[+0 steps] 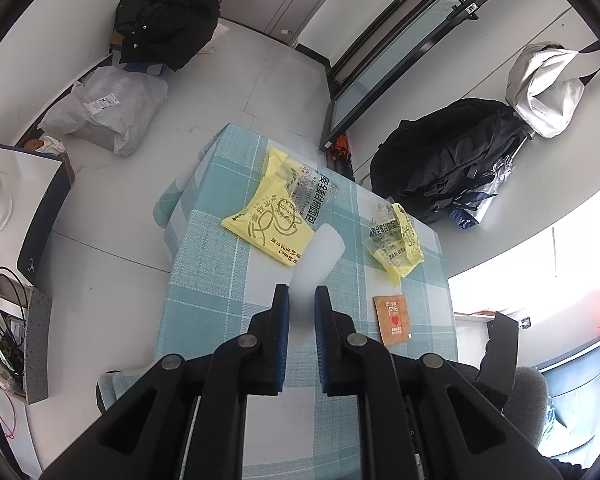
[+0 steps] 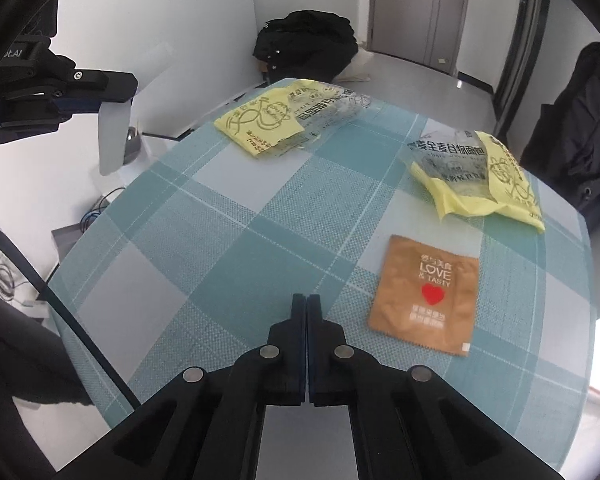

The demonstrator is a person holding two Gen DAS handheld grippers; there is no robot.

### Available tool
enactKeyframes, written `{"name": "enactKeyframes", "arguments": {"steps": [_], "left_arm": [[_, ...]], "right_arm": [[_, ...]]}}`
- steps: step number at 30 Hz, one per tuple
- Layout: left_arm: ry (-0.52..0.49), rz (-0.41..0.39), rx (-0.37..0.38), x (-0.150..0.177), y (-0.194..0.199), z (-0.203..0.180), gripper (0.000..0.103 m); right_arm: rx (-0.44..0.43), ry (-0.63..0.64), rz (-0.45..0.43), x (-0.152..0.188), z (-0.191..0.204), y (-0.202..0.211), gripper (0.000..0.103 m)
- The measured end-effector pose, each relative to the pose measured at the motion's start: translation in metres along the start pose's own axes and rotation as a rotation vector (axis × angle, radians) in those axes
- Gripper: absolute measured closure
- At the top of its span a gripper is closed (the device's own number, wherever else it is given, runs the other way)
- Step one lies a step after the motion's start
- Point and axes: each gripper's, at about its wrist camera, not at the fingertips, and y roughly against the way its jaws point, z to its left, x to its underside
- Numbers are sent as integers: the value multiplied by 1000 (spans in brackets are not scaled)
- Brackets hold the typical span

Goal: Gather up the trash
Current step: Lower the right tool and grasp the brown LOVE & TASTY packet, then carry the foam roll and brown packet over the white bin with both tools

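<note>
Left gripper (image 1: pixel 302 294): jaws clamped on a translucent white plastic strip (image 1: pixel 320 256), held above the checked table (image 2: pixel 228 216). Right gripper (image 2: pixel 307 304): jaws fully closed, empty, above the cloth. On the table lie two yellow wrappers (image 2: pixel 264 120) (image 2: pixel 484 176) and, nearest, a brown sachet (image 2: pixel 426 294).

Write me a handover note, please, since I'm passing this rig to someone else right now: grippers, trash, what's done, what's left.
Left gripper: shut on a white translucent strip, held above the checked tablecloth.
Right gripper: shut, empty, low over the cloth.
On the table: two yellow-and-clear bread wrappers at the far side, brown "LOVE & TASTY" sachet just right of the right gripper.
Done: strip picked up.
Left: both wrappers and sachet. No bin in view.
</note>
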Motion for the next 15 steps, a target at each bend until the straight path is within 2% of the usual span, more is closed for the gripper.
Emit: {"name": "enactKeyframes", "arguments": {"steps": [4, 6, 8, 10, 12, 13, 14, 15], "left_arm": [[0, 4, 1, 0, -1, -2, 95], [1, 6, 1, 0, -2, -2, 95], [3, 10, 0, 0, -4, -3, 95], [3, 11, 0, 0, -5, -4, 95], [6, 13, 1, -1, -6, -4, 95], [8, 13, 1, -1, -6, -5, 95], [8, 12, -1, -1, -6, -5, 95], [11, 14, -2, -2, -7, -4, 95]], "right_arm": [[-38, -36, -6, 1, -6, 7, 103], [-22, -64, -33, -1, -14, 17, 101], [-9, -101, -45, -3, -25, 24, 88], [23, -122, -47, -4, -34, 26, 57], [60, -148, -63, -3, -45, 28, 51], [74, -164, -56, -3, -51, 26, 41], [94, -182, -39, -2, -57, 22, 37], [99, -195, -26, -3, -63, 17, 36]]}}
